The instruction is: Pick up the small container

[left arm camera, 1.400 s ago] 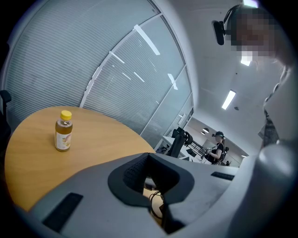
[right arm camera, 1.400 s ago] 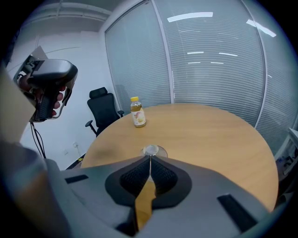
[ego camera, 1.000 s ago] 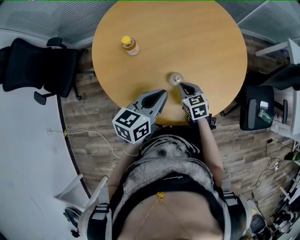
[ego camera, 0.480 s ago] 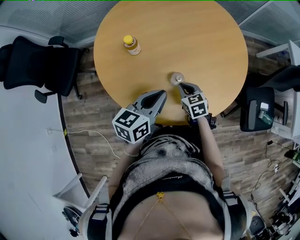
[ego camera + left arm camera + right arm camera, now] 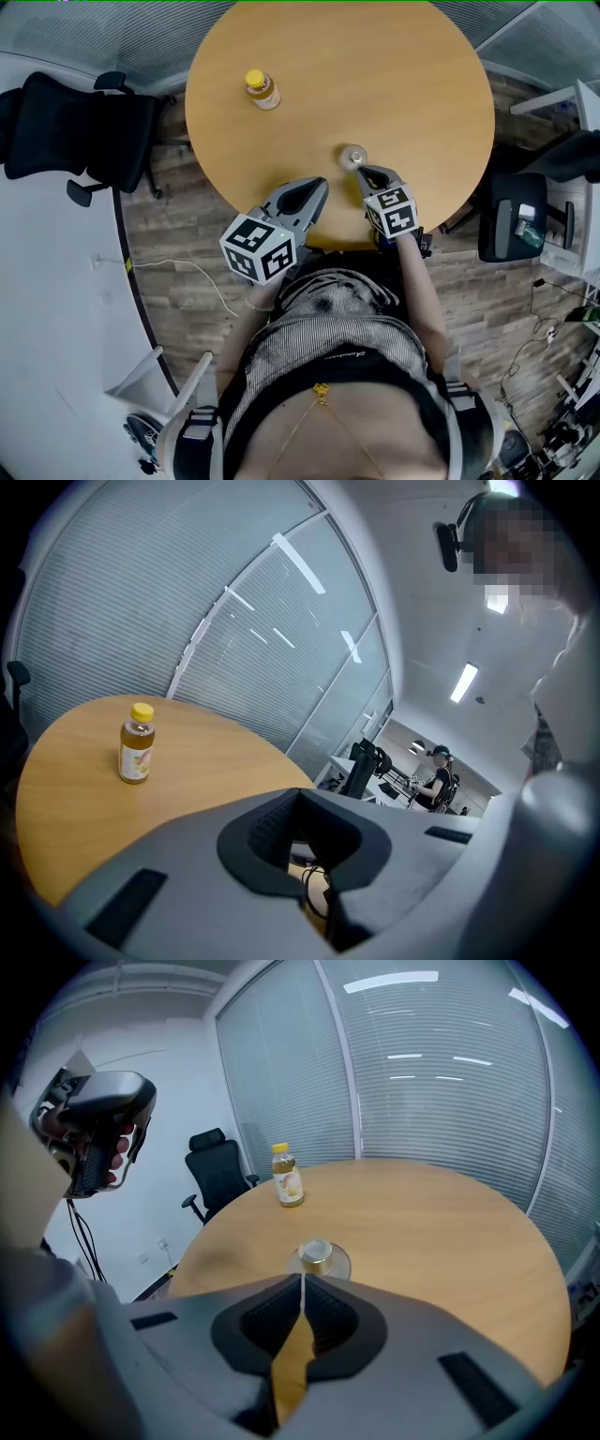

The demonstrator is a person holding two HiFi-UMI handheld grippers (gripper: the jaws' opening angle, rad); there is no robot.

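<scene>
The small container (image 5: pixel 352 157), a low clear pot with a silvery lid, stands on the round wooden table (image 5: pixel 403 75) near its front edge. My right gripper (image 5: pixel 367 172) is shut and empty, its tips just short of the container (image 5: pixel 316 1254) and not touching it. My left gripper (image 5: pixel 321 186) hovers at the table's near edge, left of the right one, also shut with nothing in it. In the left gripper view its closed jaws (image 5: pixel 300 794) point past the table's edge. A yellow-capped juice bottle (image 5: pixel 262 91) stands upright at the far left of the table.
A black office chair (image 5: pixel 80 131) stands left of the table, another black chair (image 5: pixel 514 217) at the right. Glass walls with blinds (image 5: pixel 441 1082) lie behind the table. A white cable (image 5: pixel 178 267) runs over the wooden floor. A person (image 5: pixel 439 778) sits at a distant desk.
The left gripper has drifted slightly to the left at the table's edge. The right gripper and the container have stayed in place.
</scene>
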